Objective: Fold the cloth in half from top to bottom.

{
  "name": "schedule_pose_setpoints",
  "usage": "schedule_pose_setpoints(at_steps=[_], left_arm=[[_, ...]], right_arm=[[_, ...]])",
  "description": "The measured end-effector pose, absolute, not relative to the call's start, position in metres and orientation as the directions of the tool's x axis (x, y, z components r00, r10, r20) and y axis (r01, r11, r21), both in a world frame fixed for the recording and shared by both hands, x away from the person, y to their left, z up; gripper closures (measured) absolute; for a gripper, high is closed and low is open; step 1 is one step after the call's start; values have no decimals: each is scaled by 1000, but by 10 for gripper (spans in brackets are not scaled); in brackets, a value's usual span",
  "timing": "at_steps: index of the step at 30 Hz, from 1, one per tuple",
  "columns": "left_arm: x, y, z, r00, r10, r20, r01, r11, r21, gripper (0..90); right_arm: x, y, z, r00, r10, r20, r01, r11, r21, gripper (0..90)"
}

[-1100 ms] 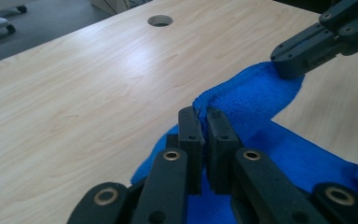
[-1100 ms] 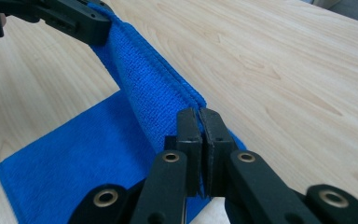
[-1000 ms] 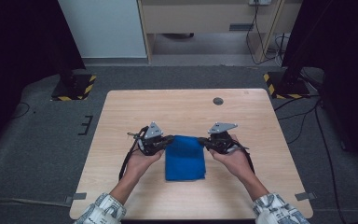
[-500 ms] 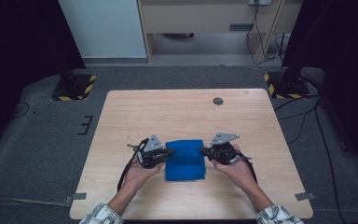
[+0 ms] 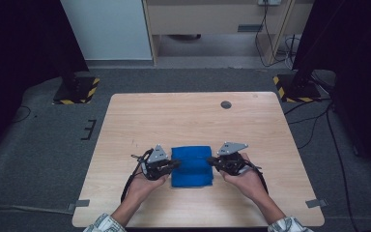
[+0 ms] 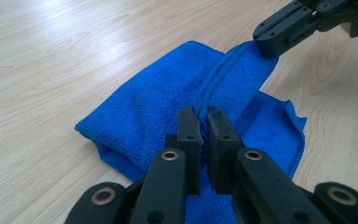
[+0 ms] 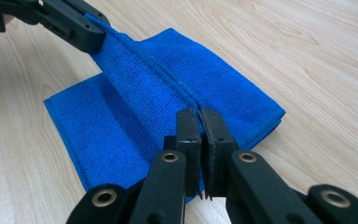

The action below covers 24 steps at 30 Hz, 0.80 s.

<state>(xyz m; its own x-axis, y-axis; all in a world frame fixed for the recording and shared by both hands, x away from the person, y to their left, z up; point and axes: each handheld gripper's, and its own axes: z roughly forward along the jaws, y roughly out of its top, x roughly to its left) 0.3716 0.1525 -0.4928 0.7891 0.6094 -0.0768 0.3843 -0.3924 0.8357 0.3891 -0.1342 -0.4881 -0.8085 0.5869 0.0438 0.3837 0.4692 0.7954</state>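
A blue cloth [image 5: 192, 166] lies folded on the wooden table [image 5: 183, 121] near its front edge. My left gripper [image 5: 176, 164] is shut on the cloth's left side and my right gripper [image 5: 211, 162] is shut on its right side. In the left gripper view the jaws pinch a raised hem of the cloth [image 6: 168, 98] at the left gripper [image 6: 203, 122], and the right gripper [image 6: 266, 45] holds the same hem farther off. In the right gripper view the right gripper [image 7: 199, 122] clamps the hem of the cloth [image 7: 121, 126]. The left gripper [image 7: 92, 41] grips the far end. The hem is held taut above the lower layers.
A small dark round hole [image 5: 226, 104] sits in the tabletop at the back right. Black stands with yellow-striped bases [image 5: 75, 92] [image 5: 294, 87] rest on the grey floor beyond the table's far corners. Cables run across the floor at the right.
Both hands have drawn back toward the table's front edge and a little lower, carrying the pinched hem over the rest of the cloth. Both grips stay shut.
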Motion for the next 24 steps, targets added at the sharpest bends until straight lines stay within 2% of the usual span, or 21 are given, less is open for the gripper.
schedule_pose_setpoints(at_steps=[7, 13, 24], left_arm=[[362, 158, -493, 796, 602, -65, 371, -400, 838, 844], [359, 160, -498, 795, 599, -102, 396, -384, 834, 835], [353, 155, -504, 808, 585, -77, 385, -424, 820, 808]], right_arm=[[384, -133, -487, -817, 575, 43, 373, 472, 799, 868], [376, -131, -491, -827, 561, 32, 362, 489, 793, 868], [368, -137, -493, -825, 564, 34, 367, 489, 791, 866]])
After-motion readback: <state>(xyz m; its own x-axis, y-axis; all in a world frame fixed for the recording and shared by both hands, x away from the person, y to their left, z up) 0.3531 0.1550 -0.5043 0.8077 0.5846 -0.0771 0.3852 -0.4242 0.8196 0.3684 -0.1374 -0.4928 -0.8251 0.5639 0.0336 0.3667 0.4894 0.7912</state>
